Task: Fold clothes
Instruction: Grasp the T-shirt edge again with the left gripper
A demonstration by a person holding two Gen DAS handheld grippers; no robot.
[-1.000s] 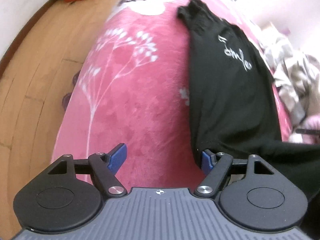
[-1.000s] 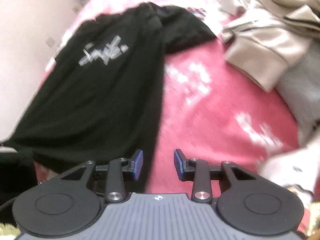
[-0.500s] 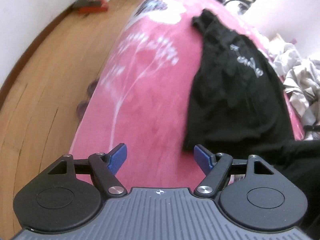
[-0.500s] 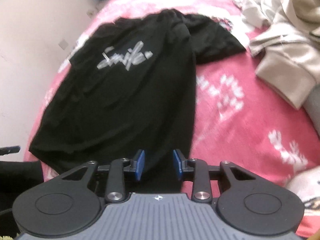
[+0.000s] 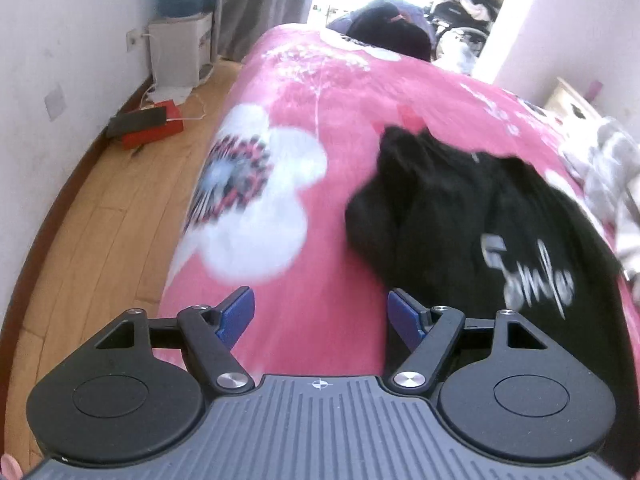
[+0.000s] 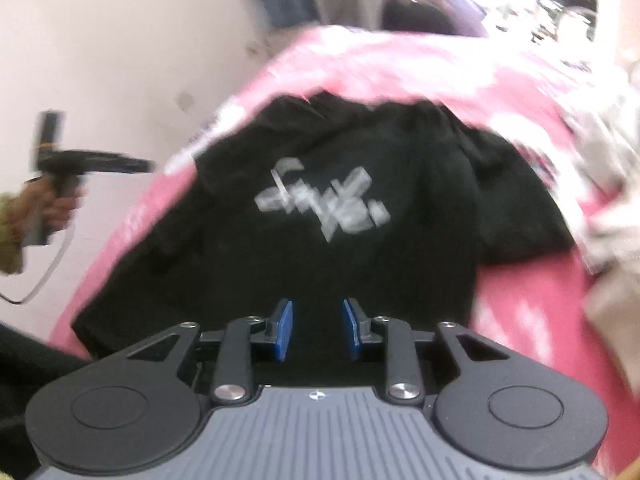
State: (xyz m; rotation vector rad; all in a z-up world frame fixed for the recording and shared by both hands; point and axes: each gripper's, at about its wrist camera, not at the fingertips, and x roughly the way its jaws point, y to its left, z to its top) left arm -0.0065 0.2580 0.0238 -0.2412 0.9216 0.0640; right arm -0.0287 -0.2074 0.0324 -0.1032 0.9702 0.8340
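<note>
Lying spread on the pink floral bedcover, the black T-shirt shows its white lettering face up. The left gripper hovers over bare bedcover just beside the shirt's edge, its blue fingers wide apart with nothing between them. The right gripper points at the shirt's lower part, jaws closing, a gap between them and no cloth visibly pinched. A heap of pale clothes lies at right.
</note>
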